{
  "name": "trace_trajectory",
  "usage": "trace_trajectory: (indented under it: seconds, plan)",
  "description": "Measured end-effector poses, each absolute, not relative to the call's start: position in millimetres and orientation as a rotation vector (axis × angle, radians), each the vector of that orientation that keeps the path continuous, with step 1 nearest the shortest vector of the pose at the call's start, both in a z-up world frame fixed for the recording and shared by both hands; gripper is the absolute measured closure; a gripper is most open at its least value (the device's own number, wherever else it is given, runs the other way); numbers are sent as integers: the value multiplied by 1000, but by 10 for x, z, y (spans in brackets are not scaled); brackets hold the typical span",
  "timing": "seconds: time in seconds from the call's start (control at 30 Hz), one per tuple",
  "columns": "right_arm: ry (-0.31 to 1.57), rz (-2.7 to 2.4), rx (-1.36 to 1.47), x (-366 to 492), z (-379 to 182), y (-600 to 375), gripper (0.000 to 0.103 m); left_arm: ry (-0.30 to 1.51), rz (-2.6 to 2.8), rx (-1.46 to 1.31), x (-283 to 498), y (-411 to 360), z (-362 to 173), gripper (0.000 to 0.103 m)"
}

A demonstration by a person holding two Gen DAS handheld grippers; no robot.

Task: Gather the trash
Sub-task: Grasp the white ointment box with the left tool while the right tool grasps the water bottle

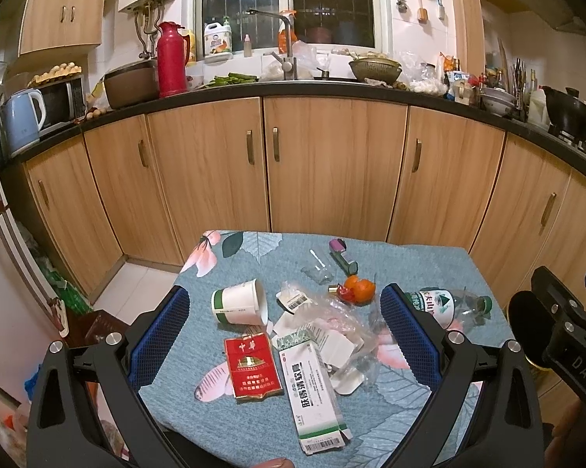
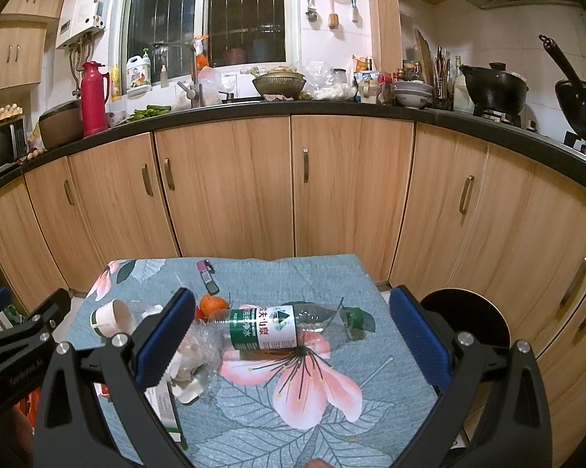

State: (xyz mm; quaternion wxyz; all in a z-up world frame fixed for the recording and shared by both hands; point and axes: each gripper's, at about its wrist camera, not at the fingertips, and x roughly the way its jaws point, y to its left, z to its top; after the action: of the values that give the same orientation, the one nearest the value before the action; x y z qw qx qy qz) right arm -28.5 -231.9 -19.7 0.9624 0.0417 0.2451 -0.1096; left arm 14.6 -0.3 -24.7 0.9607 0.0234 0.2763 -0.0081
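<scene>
Stage: pre-grasp, judged; nothing collected yet. Landmark: paper cup (image 1: 240,301), on its side on the table (image 1: 409,257). Right of it lie the plastic bottle (image 2: 277,327) and orange peel (image 1: 358,288); nearer the camera, the red cigarette pack (image 1: 250,366) and long white box (image 1: 315,384). Left gripper (image 1: 283,325): spread wide, holding nothing, touching nothing. Right gripper (image 2: 293,335): spread wide, framing the bottle, no contact. Next move: descend, close on 1 item.

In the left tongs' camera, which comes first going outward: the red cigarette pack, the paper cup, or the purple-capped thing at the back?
1. Red cigarette pack: nearest, lying flat between the open left tongs.
2. Paper cup: next, tipped on its side, left of middle.
3. Purple-capped item: farthest, near the table's back edge.
</scene>
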Motion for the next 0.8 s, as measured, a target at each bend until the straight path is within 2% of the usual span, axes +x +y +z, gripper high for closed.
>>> trace_trajectory:
  seconds: [0.2, 0.43, 0.6, 0.8]
  plan:
    - [573, -221, 77, -88, -350, -2470, 3, 658, -19, 34, 364, 123, -446, 8]
    - [875, -48, 94, 409, -908, -2908, 3, 888, 107, -26, 825, 792, -942, 8]
    - [847, 317, -144, 590, -1125, -2759, 3, 918, 196, -107, 889, 1252, -1062, 8]
    - [960, 516, -394, 1247, -1319, -2548, 3, 962, 32, -91, 809, 925, -1104, 8]
